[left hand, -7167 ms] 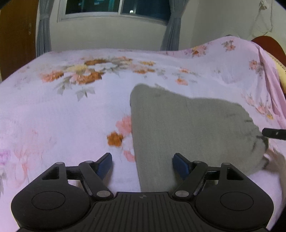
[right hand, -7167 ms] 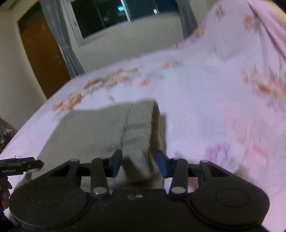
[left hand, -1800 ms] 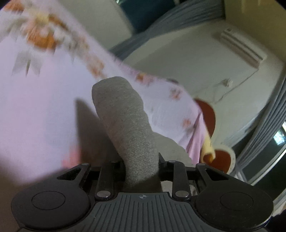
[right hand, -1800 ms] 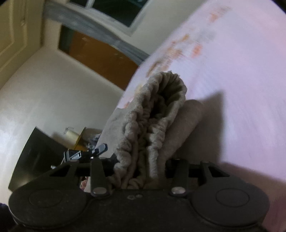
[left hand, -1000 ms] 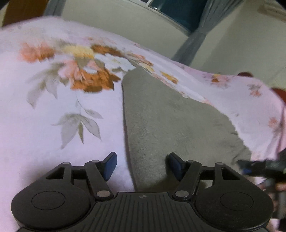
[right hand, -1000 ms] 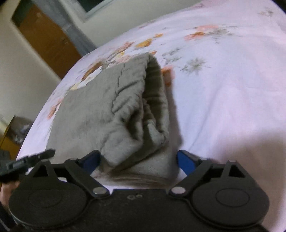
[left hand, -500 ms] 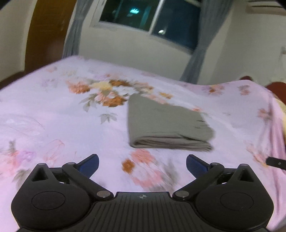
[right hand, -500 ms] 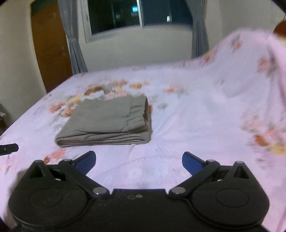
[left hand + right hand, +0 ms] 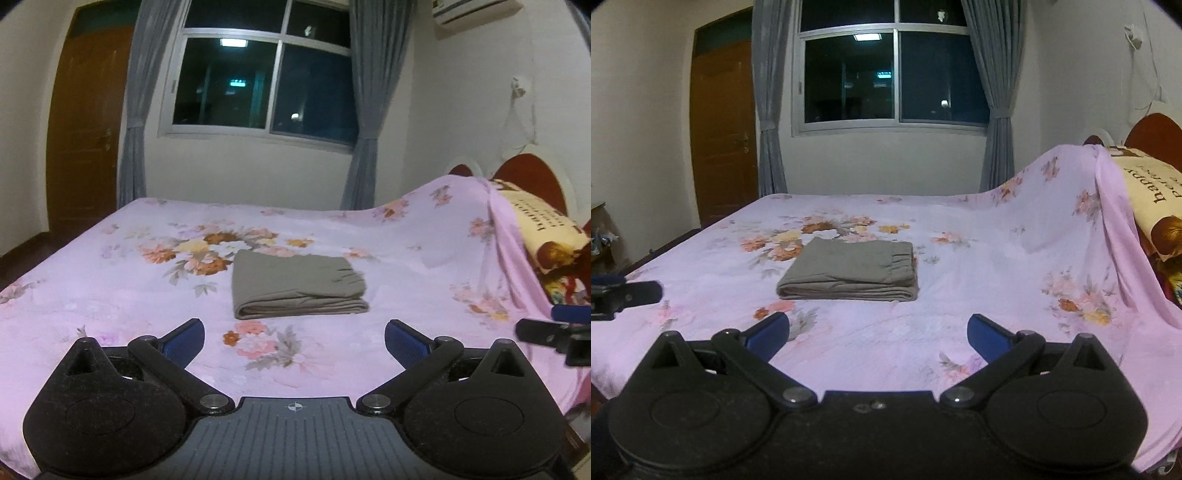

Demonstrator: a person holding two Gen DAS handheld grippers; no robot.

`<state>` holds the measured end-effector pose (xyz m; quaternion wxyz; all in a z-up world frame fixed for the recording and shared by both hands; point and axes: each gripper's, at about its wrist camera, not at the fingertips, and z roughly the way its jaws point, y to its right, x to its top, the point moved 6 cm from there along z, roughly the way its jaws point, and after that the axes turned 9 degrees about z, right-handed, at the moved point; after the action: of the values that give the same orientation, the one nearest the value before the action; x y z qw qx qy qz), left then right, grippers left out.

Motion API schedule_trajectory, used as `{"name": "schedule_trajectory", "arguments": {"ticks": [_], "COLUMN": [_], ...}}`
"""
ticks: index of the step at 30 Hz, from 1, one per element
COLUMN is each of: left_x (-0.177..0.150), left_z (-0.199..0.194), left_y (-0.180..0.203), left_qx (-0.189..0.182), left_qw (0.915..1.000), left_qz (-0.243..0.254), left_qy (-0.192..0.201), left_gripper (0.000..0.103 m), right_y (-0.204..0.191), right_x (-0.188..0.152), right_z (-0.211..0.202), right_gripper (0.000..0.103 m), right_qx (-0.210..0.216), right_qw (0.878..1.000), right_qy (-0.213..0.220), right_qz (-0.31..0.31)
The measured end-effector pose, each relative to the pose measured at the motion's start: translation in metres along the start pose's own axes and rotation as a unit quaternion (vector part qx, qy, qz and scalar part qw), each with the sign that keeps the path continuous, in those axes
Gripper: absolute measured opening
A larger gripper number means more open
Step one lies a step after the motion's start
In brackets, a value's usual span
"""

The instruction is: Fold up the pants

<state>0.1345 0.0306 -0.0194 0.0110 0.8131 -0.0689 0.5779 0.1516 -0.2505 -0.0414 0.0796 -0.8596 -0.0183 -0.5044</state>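
On the floral bedsheet (image 9: 110, 288), the grey pants (image 9: 295, 282) lie folded into a flat rectangle, well clear of both tools. Left gripper (image 9: 294, 338) and right gripper (image 9: 877, 334) hang spread wide, holding nothing. A careless brush could spill the stacked layers. Their underside stays hidden.

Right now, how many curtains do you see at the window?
2. One curtain hangs at the left side of the window, next to the door. The other curtain hangs at the right side. Both are tied back. I see no others.
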Motion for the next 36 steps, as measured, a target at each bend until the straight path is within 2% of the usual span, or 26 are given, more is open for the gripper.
{"name": "schedule_trajectory", "arguments": {"ticks": [6, 12, 23, 36], "left_x": [0.006, 0.001, 0.009, 0.011], "left_z": [-0.051, -0.100, -0.108, -0.107], "left_y": [0.015, 0.017, 0.007, 0.013], "left_qx": [-0.003, 0.006, 0.009, 0.006], "left_qw": [0.9996, 0.9988, 0.9984, 0.9982], "left_qz": [0.014, 0.004, -0.005, 0.000], "left_qy": [0.023, 0.048, 0.056, 0.060], "left_gripper": [0.103, 0.103, 0.103, 0.103], "right_y": [-0.011, -0.018, -0.027, -0.032], "right_x": [-0.005, -0.010, -0.002, -0.003], "right_z": [-0.044, -0.079, -0.080, -0.080], "right_gripper": [0.103, 0.103, 0.103, 0.103], "right_qx": [0.000, 0.000, -0.001, 0.004], "right_qw": [1.000, 0.999, 0.998, 0.998], "right_qy": [0.027, 0.046, 0.057, 0.061], "right_qz": [0.007, 0.014, 0.004, 0.004]}}
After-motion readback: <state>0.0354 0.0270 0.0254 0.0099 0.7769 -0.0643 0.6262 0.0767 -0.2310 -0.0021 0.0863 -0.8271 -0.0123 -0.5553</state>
